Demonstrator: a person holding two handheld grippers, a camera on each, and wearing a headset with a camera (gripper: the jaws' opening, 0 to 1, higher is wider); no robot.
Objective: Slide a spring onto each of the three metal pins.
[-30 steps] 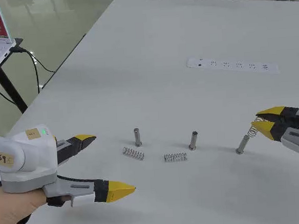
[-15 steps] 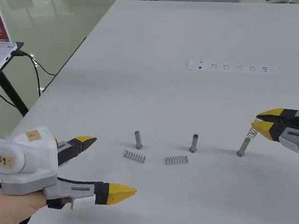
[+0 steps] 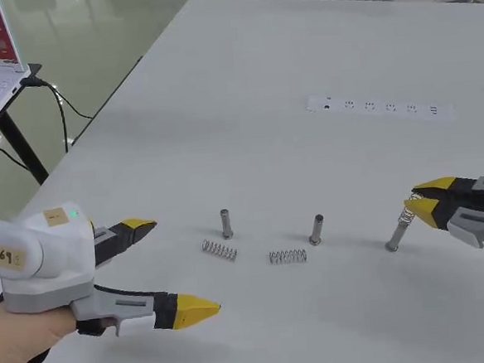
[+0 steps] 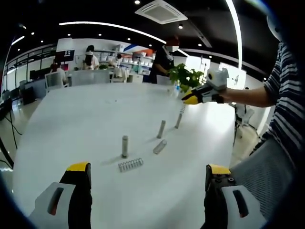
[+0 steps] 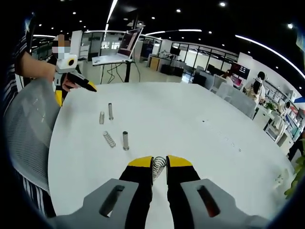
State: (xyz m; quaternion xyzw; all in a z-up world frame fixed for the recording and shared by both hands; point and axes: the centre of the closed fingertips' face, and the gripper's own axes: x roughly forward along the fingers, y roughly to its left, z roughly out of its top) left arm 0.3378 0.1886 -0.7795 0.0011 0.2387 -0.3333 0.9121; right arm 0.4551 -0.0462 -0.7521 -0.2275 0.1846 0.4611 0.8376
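My right claw (image 5: 159,163) is clenched to a narrow gap on a spring (image 5: 159,168), which I see pinched crosswise between the yellow tips. In the head view the right claw (image 3: 411,200) sits at the right side of the bench (image 3: 283,62), with the spring (image 3: 407,215) hanging from its tips down onto the top of a tilted pin (image 3: 394,239). That pin leans with its head toward the claw and its foot on the bench. The spring looks as if it is threaded over the pin's top end, though I cannot be sure at this size.

My left claw (image 3: 181,266) is released, jaws spread wide, gripping nothing, low over the near left of the bench. From its own view the left claw (image 4: 147,168) faces down the row of parts.

Between the claws stand two upright pins (image 3: 227,223), well apart. Two loose springs (image 3: 219,249) lie flat just in front of them. A power strip (image 3: 380,107) lies farther back.
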